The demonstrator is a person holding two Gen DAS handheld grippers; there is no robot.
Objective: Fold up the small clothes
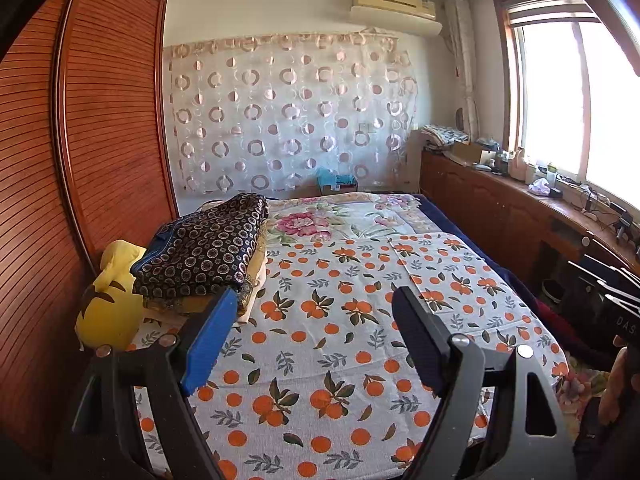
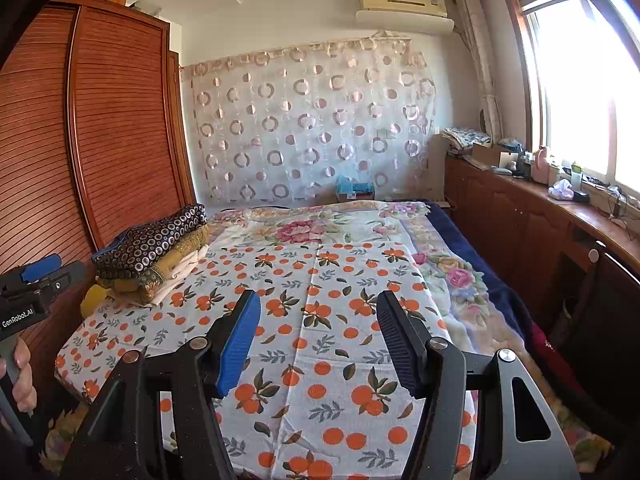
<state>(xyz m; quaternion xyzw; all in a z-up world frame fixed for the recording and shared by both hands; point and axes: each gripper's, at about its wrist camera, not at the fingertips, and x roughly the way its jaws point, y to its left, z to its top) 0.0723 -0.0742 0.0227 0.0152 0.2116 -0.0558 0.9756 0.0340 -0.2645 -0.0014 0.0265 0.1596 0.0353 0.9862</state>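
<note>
yellow plush toy [image 1: 108, 300] half hidden behind clothes pile [image 1: 204, 256].

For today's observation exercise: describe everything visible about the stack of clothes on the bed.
The stack sits near the bed's left edge, beside the wardrobe. On top lies a dark navy garment with small ring patterns, loosely folded, a blue edge showing. Beneath it are a mustard-gold patterned piece and a cream one. It rests on the orange-print sheet, a yellow item against its near side. Neither hand-held gripper touches it.
</note>
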